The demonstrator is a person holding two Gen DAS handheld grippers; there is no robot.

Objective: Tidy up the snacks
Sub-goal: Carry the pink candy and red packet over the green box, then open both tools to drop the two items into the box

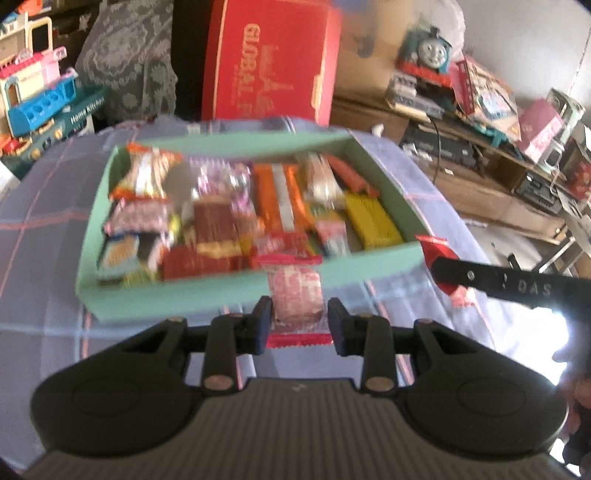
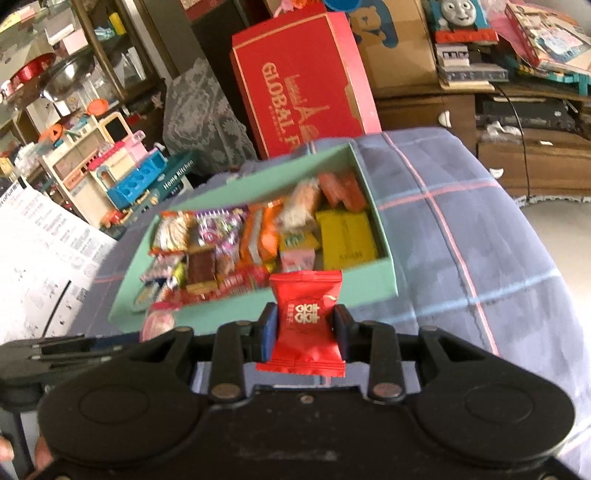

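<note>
left gripper: closed on a pink-and-white snack packet with a red crimped end; the packet is held just before the near wall of the box.
right gripper: closed on a red snack packet with a gold double sign; the pads press it from both sides.
box: a green box lies on a blue checked cloth, open at top and full of wrapped snacks in orange, yellow, brown and red.
left view only: the right gripper's finger comes in from the right edge, with a red corner of its packet beside the box's right near corner.
right view only: the left gripper shows at the left edge, with a pink packet, blurred, so perhaps the same one.
around: a red carton stands behind the box, a lace cover to its left, toys further left, a blue train toy on a wooden shelf at right, white printed paper at the left.
open room: the cloth right of the box is bare to its rounded edge; at the left the paper lies close to the box.
</note>
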